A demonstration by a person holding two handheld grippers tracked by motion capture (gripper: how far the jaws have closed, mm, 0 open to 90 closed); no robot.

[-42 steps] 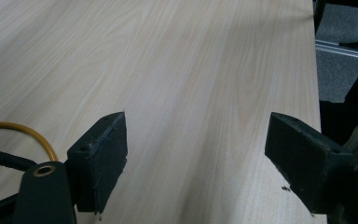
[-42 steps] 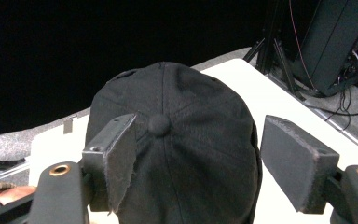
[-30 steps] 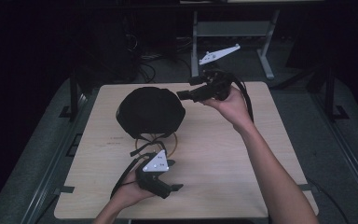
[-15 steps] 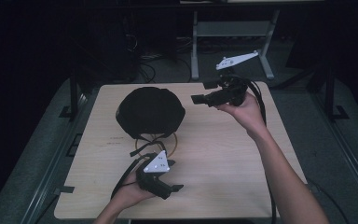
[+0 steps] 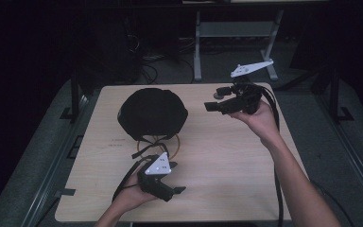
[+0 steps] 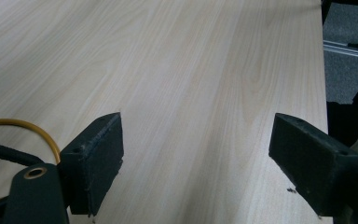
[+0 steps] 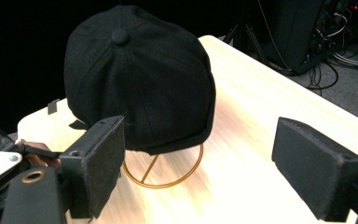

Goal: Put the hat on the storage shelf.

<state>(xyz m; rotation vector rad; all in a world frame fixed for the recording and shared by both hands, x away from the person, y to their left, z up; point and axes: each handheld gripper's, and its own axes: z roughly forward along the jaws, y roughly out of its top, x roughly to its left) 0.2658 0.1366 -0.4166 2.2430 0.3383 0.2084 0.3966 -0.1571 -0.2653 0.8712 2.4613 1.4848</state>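
Dark floor, cables and a metal frame surround our pale wooden table [image 5: 227,165], where a black cap [image 5: 151,112] sits on a gold wire stand [image 7: 165,179], toward the far-left part of the top. A second ago our right gripper [image 5: 217,101] hovered right at the cap's edge; now it has drawn back to the right and lifted, well apart from the cap, jaws wide and empty, pointing at it. We judge the approach is being lined up afresh, not begun. Our left gripper [image 5: 175,189] has stayed low on the table, near-side of the cap just past the stand's ring, jaws spread with nothing between them.
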